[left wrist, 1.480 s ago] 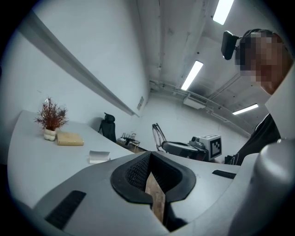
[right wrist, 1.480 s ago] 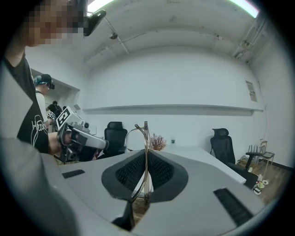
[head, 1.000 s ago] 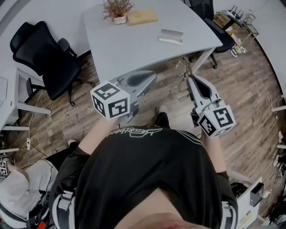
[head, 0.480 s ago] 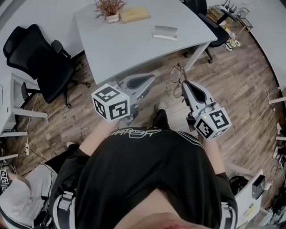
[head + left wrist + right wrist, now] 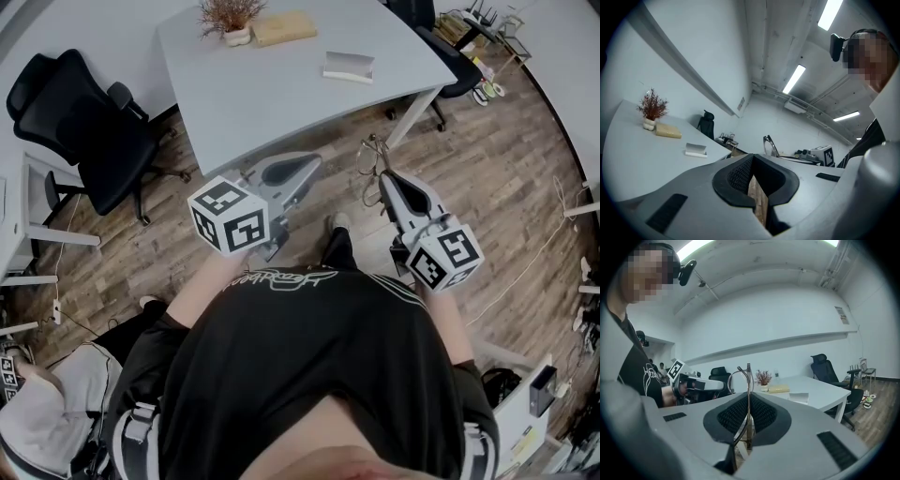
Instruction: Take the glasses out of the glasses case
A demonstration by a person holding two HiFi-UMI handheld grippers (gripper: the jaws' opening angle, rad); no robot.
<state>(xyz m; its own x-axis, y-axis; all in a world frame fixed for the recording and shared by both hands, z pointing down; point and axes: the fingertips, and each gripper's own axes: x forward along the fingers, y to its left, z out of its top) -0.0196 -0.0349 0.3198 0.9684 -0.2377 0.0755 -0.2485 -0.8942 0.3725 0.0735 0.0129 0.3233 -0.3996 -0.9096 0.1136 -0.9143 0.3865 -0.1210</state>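
One pair of thin wire-rimmed glasses [image 5: 372,161], clamped in right tongs [image 5: 384,178]

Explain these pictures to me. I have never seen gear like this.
There is no robot here. A person holds a hand-held gripper in each hand, each carrying a marker cube. The top-down picture comes from a camera on the person's head. The other two come from cameras riding on the grippers, looking along their jaws. The right hand-held gripper is shut on a pair of glasses. The left hand-held gripper has its jaws together on nothing. On the grey table lie a small pale case, a tan flat block and a potted plant.
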